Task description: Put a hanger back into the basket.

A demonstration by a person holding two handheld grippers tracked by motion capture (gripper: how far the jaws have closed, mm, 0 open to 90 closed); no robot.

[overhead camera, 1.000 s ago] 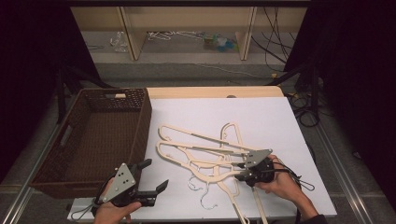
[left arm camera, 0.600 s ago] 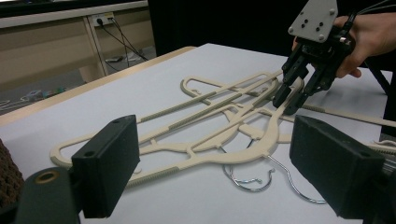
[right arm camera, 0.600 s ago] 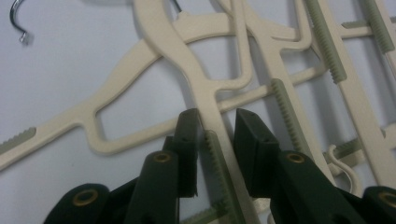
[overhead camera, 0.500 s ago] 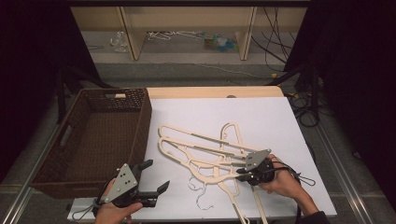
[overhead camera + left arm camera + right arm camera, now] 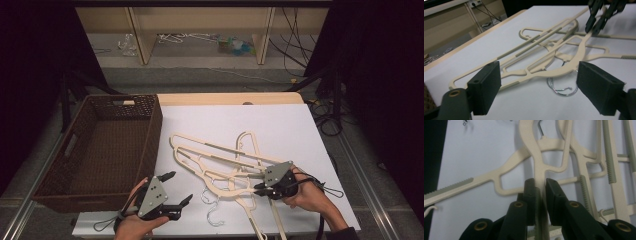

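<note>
Right gripper (image 5: 540,192) pinching a cream hanger's arm (image 5: 537,162), just closed, likely for lifting from the tangled pile (image 5: 220,162) on the white table (image 5: 300,130). Left gripper (image 5: 172,192) spread, empty, beside the wicker basket (image 5: 100,150).

no readable text, no labels, brands or nos. anywhere
</note>
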